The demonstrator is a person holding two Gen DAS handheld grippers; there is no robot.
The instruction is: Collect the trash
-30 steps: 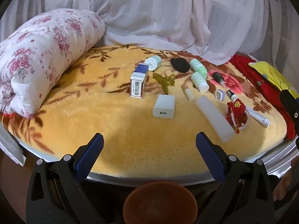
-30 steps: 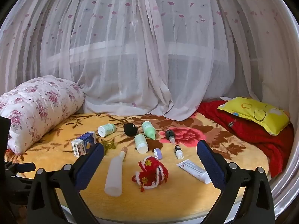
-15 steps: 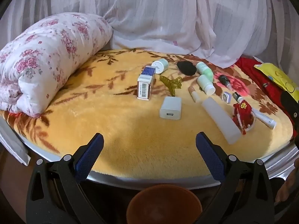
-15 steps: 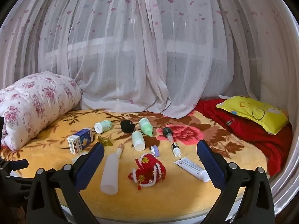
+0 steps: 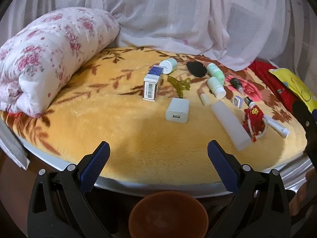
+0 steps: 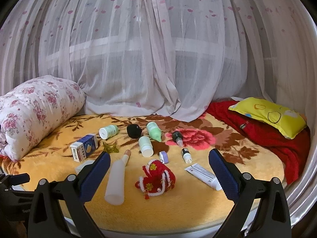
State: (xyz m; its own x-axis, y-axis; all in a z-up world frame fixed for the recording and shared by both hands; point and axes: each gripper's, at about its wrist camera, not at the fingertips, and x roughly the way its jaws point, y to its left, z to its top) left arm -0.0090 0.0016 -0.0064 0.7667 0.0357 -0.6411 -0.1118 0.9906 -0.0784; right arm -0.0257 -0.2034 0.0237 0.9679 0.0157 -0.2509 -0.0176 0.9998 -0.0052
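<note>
Small items lie scattered on a yellow floral blanket [image 5: 118, 123]. Among them are a blue and white box [image 5: 152, 85] [image 6: 84, 147], a white charger [image 5: 177, 110], a frosted tube [image 5: 229, 122] [image 6: 116, 180], a red knitted ornament [image 5: 254, 120] [image 6: 156, 177], a white cream tube [image 6: 204, 175], green bottles [image 5: 215, 73] [image 6: 153, 131], a black pouch [image 5: 196, 69] and an olive hair clip [image 5: 179, 85]. My left gripper [image 5: 158, 161] hangs open at the blanket's near edge, above a brown bowl [image 5: 168, 215]. My right gripper [image 6: 158, 173] is open, framing the ornament from the near side.
A rolled floral quilt [image 5: 45, 57] [image 6: 33, 111] fills the left side. A red blanket [image 6: 263, 132] and a yellow pillow [image 6: 269, 115] lie at the right. White netting [image 6: 154, 59] closes off the back. A metal rim [image 6: 301, 194] bounds the bed.
Both grippers have drifted slightly toward the bed; the items sit a little lower and larger in the right wrist view. Nothing on the blanket moved. Both stay open.
</note>
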